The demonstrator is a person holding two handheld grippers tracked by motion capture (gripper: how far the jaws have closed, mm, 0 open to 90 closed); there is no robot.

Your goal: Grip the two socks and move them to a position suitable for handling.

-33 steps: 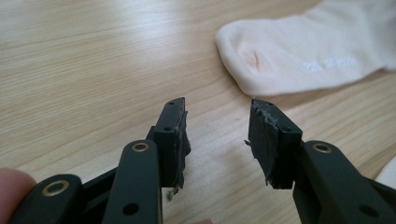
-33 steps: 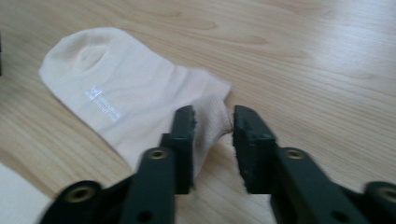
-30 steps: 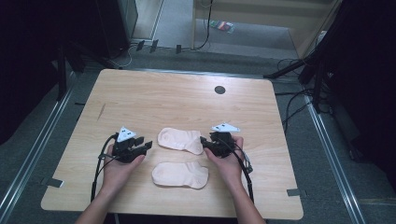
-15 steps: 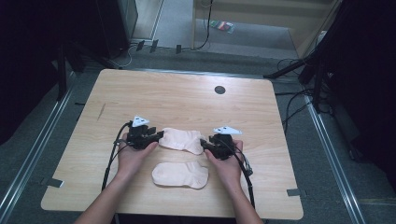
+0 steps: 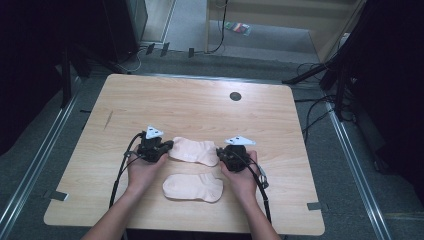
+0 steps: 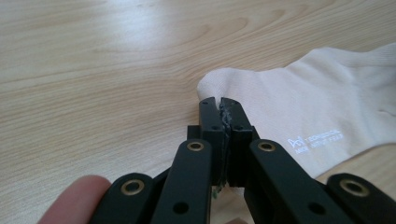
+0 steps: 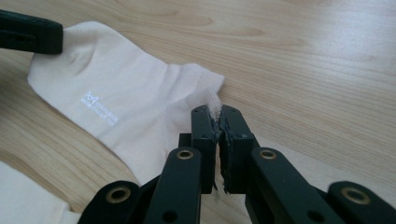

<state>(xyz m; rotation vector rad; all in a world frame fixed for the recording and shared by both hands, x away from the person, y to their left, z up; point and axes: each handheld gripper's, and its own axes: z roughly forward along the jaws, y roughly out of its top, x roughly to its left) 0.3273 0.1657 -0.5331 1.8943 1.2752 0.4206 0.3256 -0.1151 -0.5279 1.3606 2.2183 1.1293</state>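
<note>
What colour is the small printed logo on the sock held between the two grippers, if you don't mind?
White, on the pale cream sock; it shows best in the right gripper view.

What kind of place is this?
Probably a lab or recording room: a bare wooden table on grey carpet, loose cables on the floor, and dark stands around it.

A light wooden desk (image 5: 200, 105) with a round dark grommet (image 5: 235, 96) near its far edge stands on grey carpet (image 5: 280, 37). Black cables (image 5: 320, 107) trail past its right edge. Metal floor rails (image 5: 30, 170) flank both sides; the surroundings are dim.
</note>
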